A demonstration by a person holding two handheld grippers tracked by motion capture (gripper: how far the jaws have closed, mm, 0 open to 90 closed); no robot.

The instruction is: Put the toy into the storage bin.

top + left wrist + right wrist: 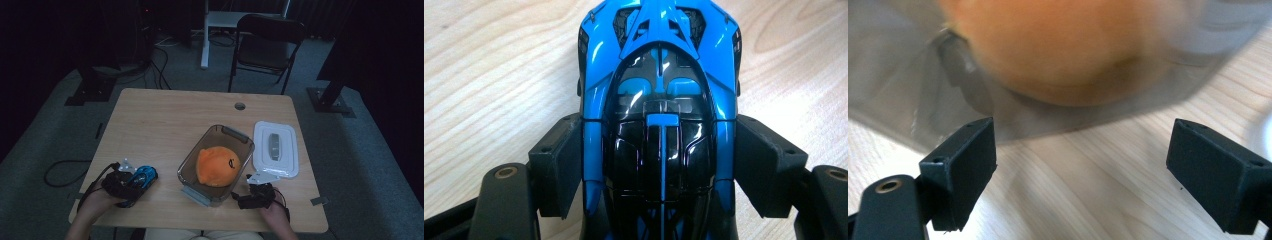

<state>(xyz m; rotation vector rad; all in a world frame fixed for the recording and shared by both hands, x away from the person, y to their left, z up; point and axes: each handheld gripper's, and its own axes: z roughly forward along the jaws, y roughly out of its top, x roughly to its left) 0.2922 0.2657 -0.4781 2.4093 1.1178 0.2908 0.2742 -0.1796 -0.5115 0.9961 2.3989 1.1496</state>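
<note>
A blue and black toy car (pixel 143 175) lies on the wooden table (pixel 165 120) near its front left corner. My left gripper (pixel 136 184) is shut on it. In the left gripper view both pads (pixel 560 165) press on the sides of the car (pixel 659 100). A clear plastic container (pixel 188 167) stands in the middle with an orange plush toy (pixel 217 166) inside. My right gripper (pixel 246 194) is open just in front of the container's right front corner. In the right gripper view the jaws (pixel 1088 170) stand wide apart over bare wood, with the blurred container (pixel 923 90) and plush toy (pixel 1063 45) close ahead.
The container's white lid (pixel 275 148) lies flat to its right, near the table's right edge. A cable hole (pixel 240 106) sits at the back of the table. A black folding chair (pixel 265 45) stands on the carpet behind it.
</note>
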